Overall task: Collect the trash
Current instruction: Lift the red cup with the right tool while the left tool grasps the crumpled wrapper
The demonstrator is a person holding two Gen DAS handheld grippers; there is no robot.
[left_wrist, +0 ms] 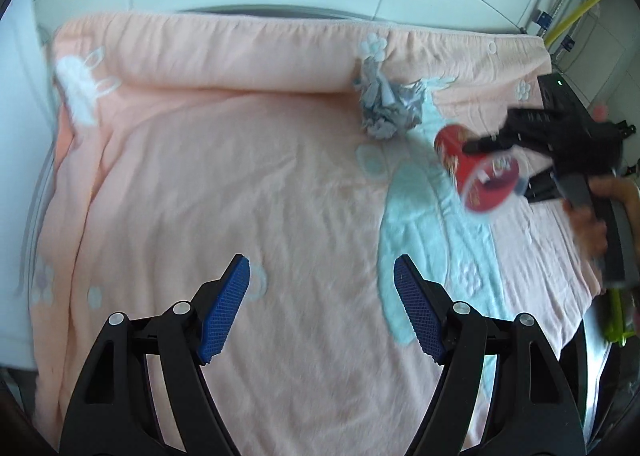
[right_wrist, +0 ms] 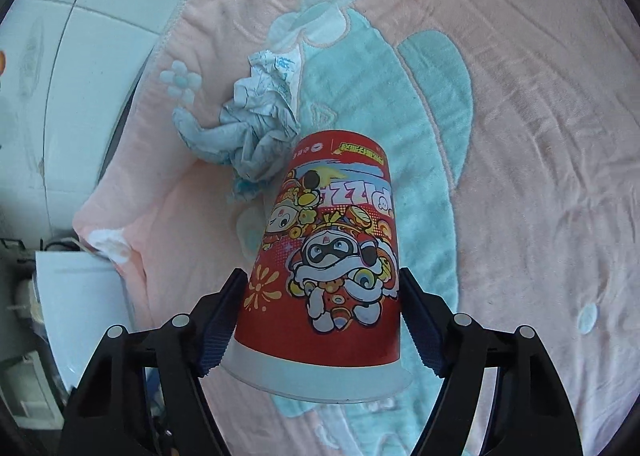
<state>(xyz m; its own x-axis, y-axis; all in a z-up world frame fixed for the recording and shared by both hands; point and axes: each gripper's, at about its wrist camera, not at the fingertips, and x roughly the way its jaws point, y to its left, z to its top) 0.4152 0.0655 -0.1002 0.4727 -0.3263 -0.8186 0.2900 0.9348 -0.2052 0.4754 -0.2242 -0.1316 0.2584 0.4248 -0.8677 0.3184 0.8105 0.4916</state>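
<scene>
Cup [right_wrist: 324, 256], a red paper one w/ cartoon print, sits between the fingers of the right gripper [right_wrist: 322, 316], base pointing away from the wrist and white rim toward it; both pads look pressed on its sides near the rim, so it's pinched at the wider, stiffer end, prob. so the thin wall doesn't crumple. From the left wrist view the cup [left_wrist: 476, 172] shows tipped and seemingly off the blanket [left_wrist: 240, 176], though blur makes that hard to confirm. Crumpled paper [right_wrist: 248, 136], greyish-white, lies on the pink blanket just beyond the cup's base, next to a raised fold, not touched by anything. Left gripper [left_wrist: 322, 308] hangs over bare blanket w/ fingers spread and nothing between them, well apart from the wad, likely free to take it next. No bin visible in either view, so drop-off spot can't be told. A hand [left_wrist: 588, 224] is on the right gripper's handle.
</scene>
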